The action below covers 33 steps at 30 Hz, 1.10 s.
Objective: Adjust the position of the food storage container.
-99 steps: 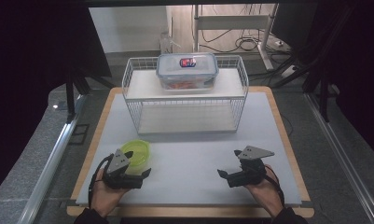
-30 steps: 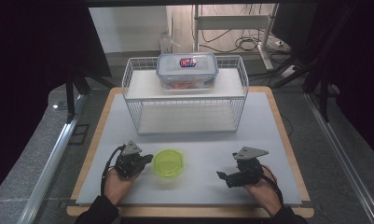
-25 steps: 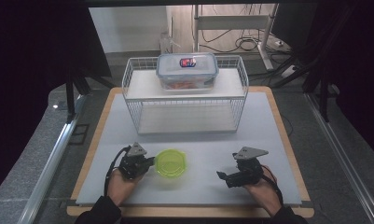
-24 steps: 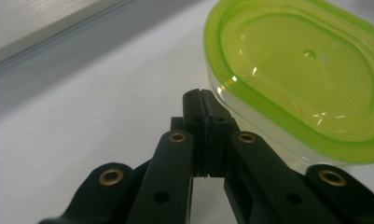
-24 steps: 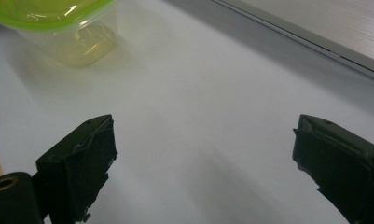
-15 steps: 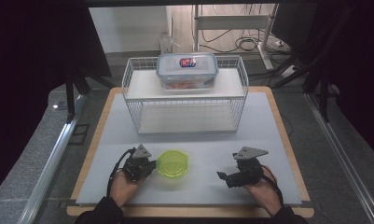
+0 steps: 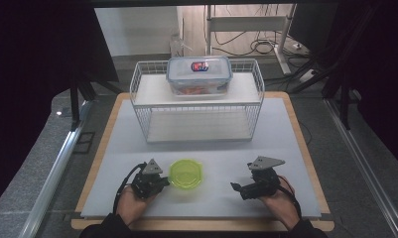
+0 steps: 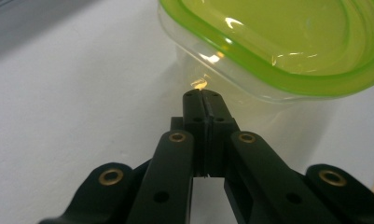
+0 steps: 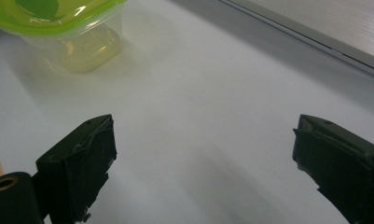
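Left hand-held gripper (image 8: 204, 100): jaws pressed together, empty, tips at the wall of the green-lidded container (image 7: 185, 173), apparently nudging it. Container sits on the tabletop (image 7: 286, 144), front centre, between both hands. Right hand-held gripper (image 9: 203, 172): jaws wide apart, resting off to the side. Likely step: pushing the container rightward. Next: a low, gentle shove so it doesn't tip.

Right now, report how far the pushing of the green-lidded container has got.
Done: the green-lidded container sits at the front middle of the white mat. In hand: the left gripper, jaws shut, has its tips at the container's side. Left: likely the handover; the right gripper waits open, apart from it.
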### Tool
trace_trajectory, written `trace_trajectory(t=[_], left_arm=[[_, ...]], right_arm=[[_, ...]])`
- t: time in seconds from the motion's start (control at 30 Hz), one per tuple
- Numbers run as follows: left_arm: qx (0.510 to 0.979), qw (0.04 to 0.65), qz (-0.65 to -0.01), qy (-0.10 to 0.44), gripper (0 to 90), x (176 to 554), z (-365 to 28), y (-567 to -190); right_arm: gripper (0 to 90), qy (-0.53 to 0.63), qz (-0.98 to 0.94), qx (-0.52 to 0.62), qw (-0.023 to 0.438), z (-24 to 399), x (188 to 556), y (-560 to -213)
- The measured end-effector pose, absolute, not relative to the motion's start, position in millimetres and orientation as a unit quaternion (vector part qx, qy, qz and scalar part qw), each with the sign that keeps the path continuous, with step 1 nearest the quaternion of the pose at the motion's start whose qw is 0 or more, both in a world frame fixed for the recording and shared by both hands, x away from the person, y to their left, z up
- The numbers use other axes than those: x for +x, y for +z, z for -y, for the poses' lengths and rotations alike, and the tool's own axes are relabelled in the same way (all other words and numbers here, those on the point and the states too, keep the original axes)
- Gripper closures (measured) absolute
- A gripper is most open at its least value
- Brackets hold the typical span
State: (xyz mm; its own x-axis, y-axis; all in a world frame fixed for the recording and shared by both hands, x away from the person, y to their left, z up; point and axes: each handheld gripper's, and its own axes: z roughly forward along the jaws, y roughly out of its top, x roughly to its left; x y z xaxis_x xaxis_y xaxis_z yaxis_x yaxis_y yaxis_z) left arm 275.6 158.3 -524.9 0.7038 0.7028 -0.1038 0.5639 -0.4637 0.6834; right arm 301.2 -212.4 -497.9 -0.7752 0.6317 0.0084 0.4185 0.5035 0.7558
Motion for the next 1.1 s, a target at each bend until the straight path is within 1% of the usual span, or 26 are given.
trace_trajectory(t=[0.5,0.63,0.7,0.77,0.83,1.1], left_arm=[[0.869,0.361,-0.329,0.082,89.9,274.0,-121.7,-524.5],[0.870,0.353,-0.330,0.093,87.3,273.7,-123.0,-524.0],[0.865,0.361,-0.337,0.093,85.0,273.9,-128.5,-522.1],[0.861,0.365,-0.340,0.101,81.6,272.4,-133.0,-519.8],[0.857,0.367,-0.345,0.110,76.3,270.2,-137.1,-518.4],[0.845,0.372,-0.357,0.142,47.2,257.8,-154.7,-512.4]], right_arm=[[6.0,0.390,-0.858,0.307,0.133,211.4,301.9,-499.9],[6.0,0.390,-0.858,0.307,0.132,211.6,301.7,-499.9],[6.0,0.391,-0.858,0.307,0.132,211.8,301.8,-499.7],[6.0,0.391,-0.858,0.307,0.132,211.9,301.7,-499.6],[6.0,0.390,-0.858,0.306,0.132,212.0,301.4,-499.2],[6.0,0.391,-0.858,0.308,0.125,212.3,301.3,-498.9]])
